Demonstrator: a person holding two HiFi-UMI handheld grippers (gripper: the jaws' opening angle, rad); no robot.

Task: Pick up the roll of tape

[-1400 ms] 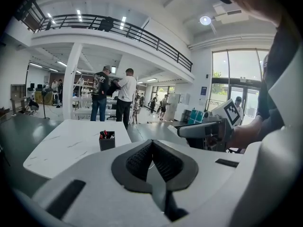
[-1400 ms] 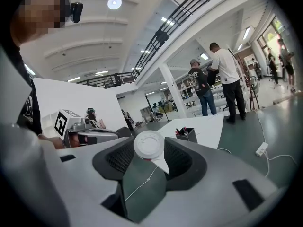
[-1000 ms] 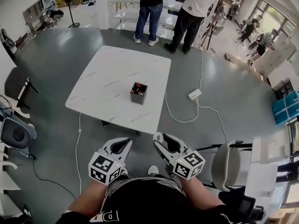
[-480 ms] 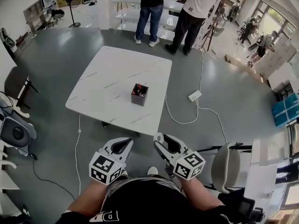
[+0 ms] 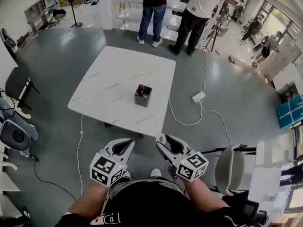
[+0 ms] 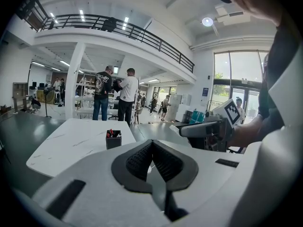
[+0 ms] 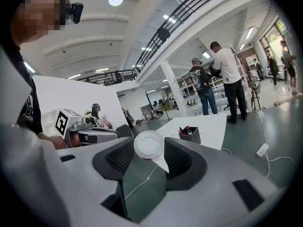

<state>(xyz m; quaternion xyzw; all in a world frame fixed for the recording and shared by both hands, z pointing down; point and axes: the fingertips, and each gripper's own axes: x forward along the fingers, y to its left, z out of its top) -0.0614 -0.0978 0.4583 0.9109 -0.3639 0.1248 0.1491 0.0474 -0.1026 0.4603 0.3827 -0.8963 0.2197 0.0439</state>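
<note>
Right gripper view: right tongs (image 7: 149, 150) are gripping the tape (image 7: 148, 144) by its rim, holding it aloft over the floor, short of the worktop's (image 5: 109, 84) near edge, so it counts as picked up. Left tongs (image 6: 152, 143) are hanging clenched and empty, apparently spare.

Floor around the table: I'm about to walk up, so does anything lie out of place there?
Yes. A white power strip lies loose on the floor right of the table, its cable looping toward the table's near corner. A second cable trails across the floor at the near left.
</note>
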